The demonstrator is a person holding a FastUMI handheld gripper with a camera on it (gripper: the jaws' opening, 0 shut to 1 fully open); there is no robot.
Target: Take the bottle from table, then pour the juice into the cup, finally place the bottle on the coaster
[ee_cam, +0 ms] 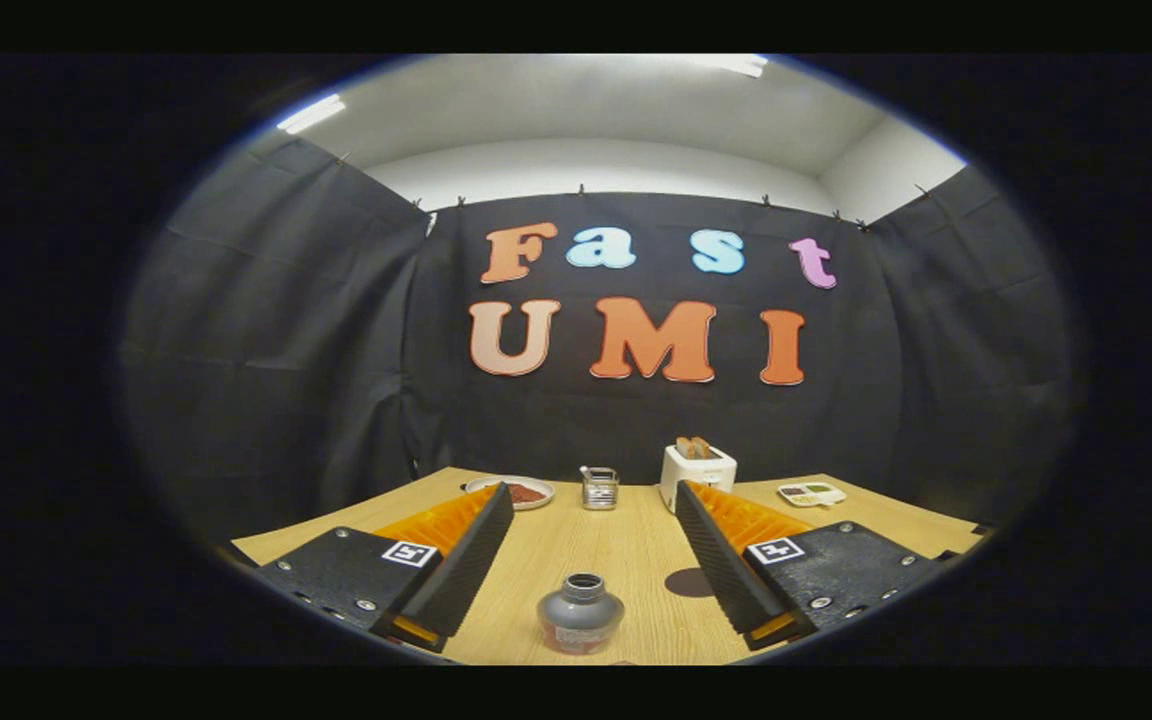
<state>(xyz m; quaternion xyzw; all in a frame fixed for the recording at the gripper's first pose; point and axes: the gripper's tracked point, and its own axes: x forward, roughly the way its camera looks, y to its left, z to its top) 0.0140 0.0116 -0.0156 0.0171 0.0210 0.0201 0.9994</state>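
A small grey bottle (580, 612) with an open neck stands upright on the wooden table (616, 550), between my two fingers and close to their base. My gripper (594, 495) is open, its fingers spread wide on either side of the bottle and not touching it. A dark round coaster (689, 582) lies flat on the table just right of the bottle, beside the right finger (721, 555). A clear glass cup (599, 488) stands farther ahead, beyond the fingertips.
A white toaster (697, 472) with toast in it stands at the back of the table, right of the cup. A plate (521, 492) with dark food lies at the back left. A small white tray (811, 493) lies at the back right. Black cloth walls close the booth.
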